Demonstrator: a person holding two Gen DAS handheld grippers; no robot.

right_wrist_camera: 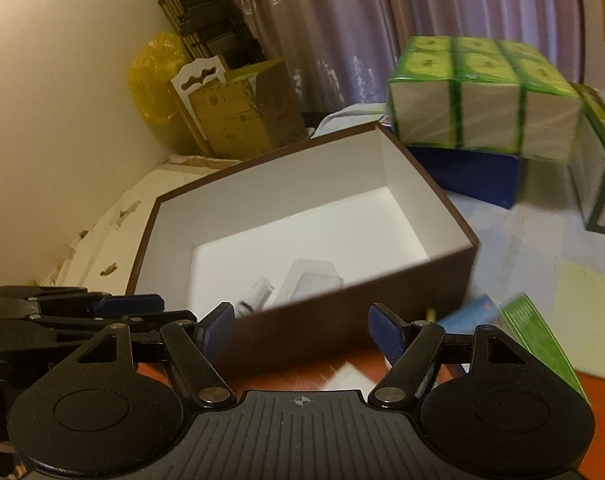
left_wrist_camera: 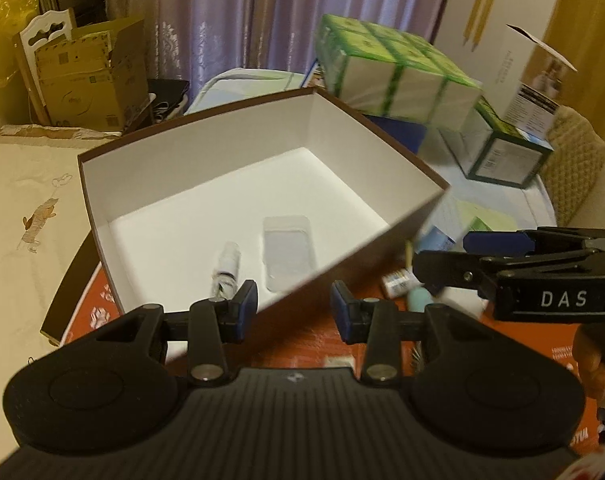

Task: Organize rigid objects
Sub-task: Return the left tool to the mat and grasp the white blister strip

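You are between pick-ups, by my judgement: both tools are empty and pulled back in front of a brown box (left_wrist_camera: pixel 262 184) with a white inside, which sits on an orange surface (left_wrist_camera: pixel 302 340). Your left gripper (left_wrist_camera: pixel 293 312) has its blue-padded fingers spread apart with nothing between them, its left pad just over the box's near corner. Your right gripper (right_wrist_camera: pixel 300 330) is also spread wide and holds nothing; in the left wrist view it reaches in from the right edge, hovering above the loose items. Two things already lie on the box floor near the front wall: a small white bottle (left_wrist_camera: pixel 227 270) on its side and, just beside it, a clear plastic case (left_wrist_camera: pixel 288 254). Still outside the box, to its right on the orange surface, is a cluster of small items, among them a small printed box (left_wrist_camera: pixel 398 282) and a teal rounded object (left_wrist_camera: pixel 420 298); they are blurred, so I cannot name them surely. The next move likely calls for lowering your right gripper onto one of these and lifting it over the tall near wall. Most of the box floor is free behind the two pieces. Beyond the far right corner stands a stack of green cartons (right_wrist_camera: pixel 482 96), crowding that side, so approach from the front.
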